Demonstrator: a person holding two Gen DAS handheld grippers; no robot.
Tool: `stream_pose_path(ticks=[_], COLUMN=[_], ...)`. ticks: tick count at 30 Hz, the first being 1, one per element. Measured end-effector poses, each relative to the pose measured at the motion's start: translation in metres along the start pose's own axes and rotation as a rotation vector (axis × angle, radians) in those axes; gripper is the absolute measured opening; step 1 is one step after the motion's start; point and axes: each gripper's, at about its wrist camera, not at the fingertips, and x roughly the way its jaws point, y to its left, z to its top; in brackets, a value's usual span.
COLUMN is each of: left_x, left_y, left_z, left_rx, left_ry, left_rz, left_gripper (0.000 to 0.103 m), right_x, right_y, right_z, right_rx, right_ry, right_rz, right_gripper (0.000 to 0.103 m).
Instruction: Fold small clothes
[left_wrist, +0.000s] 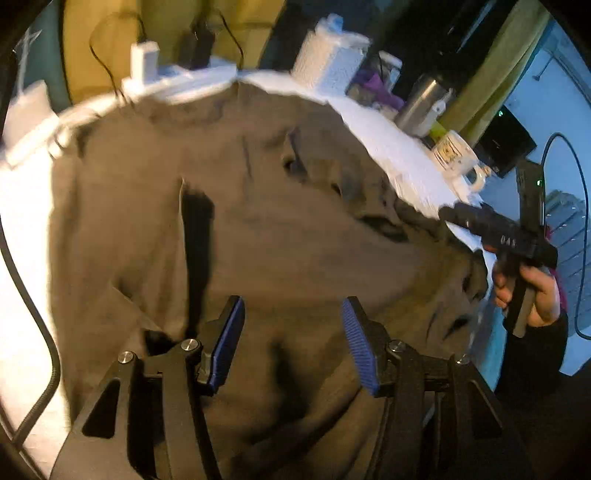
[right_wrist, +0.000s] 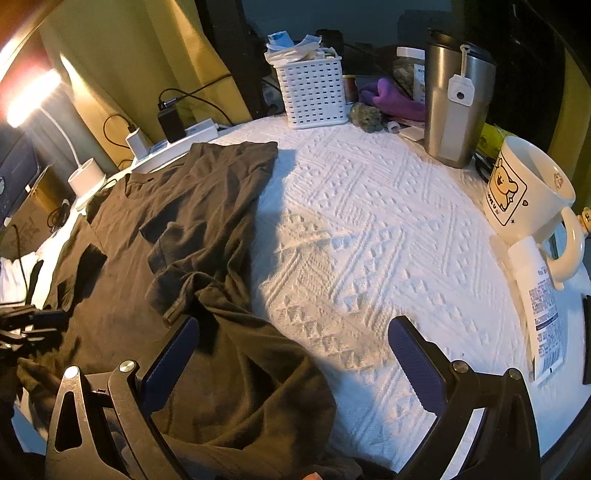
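Observation:
A dark brown T-shirt (left_wrist: 280, 236) lies spread and wrinkled on the white textured tablecloth (right_wrist: 369, 236). In the right wrist view the shirt (right_wrist: 177, 236) covers the left half of the table, with one sleeve folded over its body. My left gripper (left_wrist: 293, 328) is open and empty, just above the shirt's lower part. My right gripper (right_wrist: 291, 350) is open and empty, over the shirt's right edge near the hem. The right gripper also shows in the left wrist view (left_wrist: 498, 232), held in a hand at the shirt's right side.
A white basket (right_wrist: 314, 92), steel tumbler (right_wrist: 454, 103), bear mug (right_wrist: 528, 192) and paper leaflet (right_wrist: 543, 306) stand along the back and right. A power strip with chargers (right_wrist: 170, 136) and a lit white lamp (right_wrist: 86, 181) are at the back left.

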Motion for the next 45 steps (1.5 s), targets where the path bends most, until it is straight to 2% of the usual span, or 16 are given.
stream_pose_path(ticks=[3, 5, 6, 7, 10, 14, 17, 20, 22, 26, 32, 36, 40, 43, 45], left_x=[-0.018, -0.017, -0.014, -0.011, 0.006, 0.029, 0.038, 0.040, 0.040, 0.028, 0.015, 0.026, 0.017, -0.001, -0.016], left_y=[0.019, 0.042, 0.052, 0.062, 0.071, 0.057, 0.037, 0.014, -0.003, -0.012, 0.015, 0.034, 0.018, 0.011, 0.009], left_z=[0.010, 0.014, 0.013, 0.013, 0.011, 0.010, 0.011, 0.014, 0.015, 0.022, 0.022, 0.013, 0.001, -0.007, -0.015], left_rx=[-0.032, -0.087, -0.106, -0.126, -0.165, -0.161, -0.121, -0.092, -0.045, -0.026, -0.037, -0.079, -0.047, -0.041, -0.048], left_ry=[-0.070, -0.073, -0.066, -0.058, -0.018, 0.032, 0.028, 0.032, 0.032, -0.019, -0.073, -0.026, -0.052, -0.088, -0.112], left_rz=[0.120, 0.220, 0.261, 0.286, 0.261, 0.175, 0.147, 0.048, 0.027, 0.065, 0.275, 0.245, 0.173, 0.198, 0.216], left_gripper=[0.055, 0.059, 0.065, 0.065, 0.065, 0.065, 0.065, 0.065, 0.065, 0.065, 0.065, 0.065, 0.065, 0.065, 0.065], right_x=[0.000, 0.001, 0.002, 0.003, 0.006, 0.010, 0.010, 0.008, 0.005, 0.001, -0.007, -0.013, -0.023, -0.033, -0.041], right_y=[-0.001, -0.002, -0.003, -0.003, -0.004, -0.007, -0.010, -0.016, -0.019, -0.024, -0.021, -0.018, -0.015, -0.013, -0.009], right_z=[0.000, 0.001, 0.001, 0.002, 0.003, 0.005, 0.004, 0.002, 0.000, -0.003, -0.007, -0.009, -0.012, -0.015, -0.017], right_rx=[-0.003, -0.001, 0.002, 0.004, 0.007, 0.010, 0.010, 0.019, 0.026, 0.030, 0.009, 0.000, -0.013, -0.021, -0.035], right_ry=[-0.003, -0.005, -0.005, -0.005, -0.002, 0.006, 0.007, 0.007, 0.004, -0.003, -0.020, -0.042, -0.059, -0.075, -0.085], right_rz=[0.002, 0.001, 0.002, 0.003, 0.008, 0.010, 0.008, 0.003, 0.000, -0.004, 0.008, 0.015, 0.014, 0.014, 0.011], right_gripper=[0.103, 0.103, 0.103, 0.103, 0.103, 0.103, 0.103, 0.103, 0.103, 0.103, 0.103, 0.103, 0.103, 0.102, 0.097])
